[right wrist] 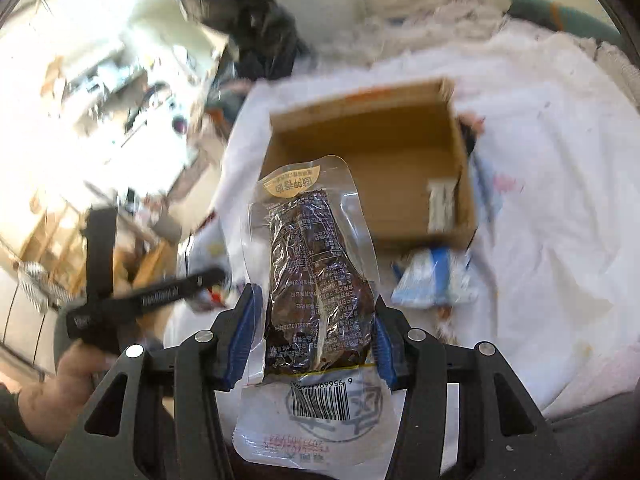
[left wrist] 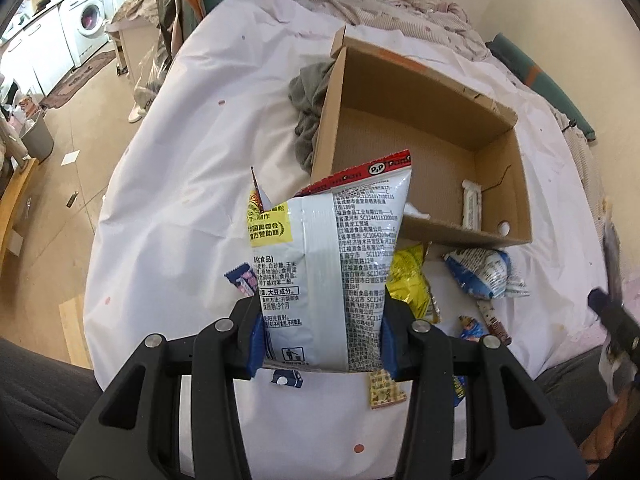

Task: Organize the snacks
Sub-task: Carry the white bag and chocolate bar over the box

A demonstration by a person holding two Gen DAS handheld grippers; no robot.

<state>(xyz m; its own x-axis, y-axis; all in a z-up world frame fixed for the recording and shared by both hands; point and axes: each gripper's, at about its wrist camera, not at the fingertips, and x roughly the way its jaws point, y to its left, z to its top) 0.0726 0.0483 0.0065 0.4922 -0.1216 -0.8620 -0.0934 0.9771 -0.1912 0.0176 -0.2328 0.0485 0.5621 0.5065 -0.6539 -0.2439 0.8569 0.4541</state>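
1. My left hand-held gripper [left wrist: 322,340] is clamped on a white snack bag [left wrist: 332,264], held upright above the bed [left wrist: 168,200], just short of the cardboard box [left wrist: 420,120].
2. My right hand-held gripper [right wrist: 312,344] is clamped on a clear pouch [right wrist: 316,280] of dark food, held in front of the box.
3. More snack packets [left wrist: 484,272] lie on the bed beside the box.

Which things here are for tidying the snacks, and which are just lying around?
For the job:
- white bag in left fingers
- clear pouch in right fingers
- box
- yellow packet
- blue packet

Just lying about:
- grey cloth
- washing machine
- bin
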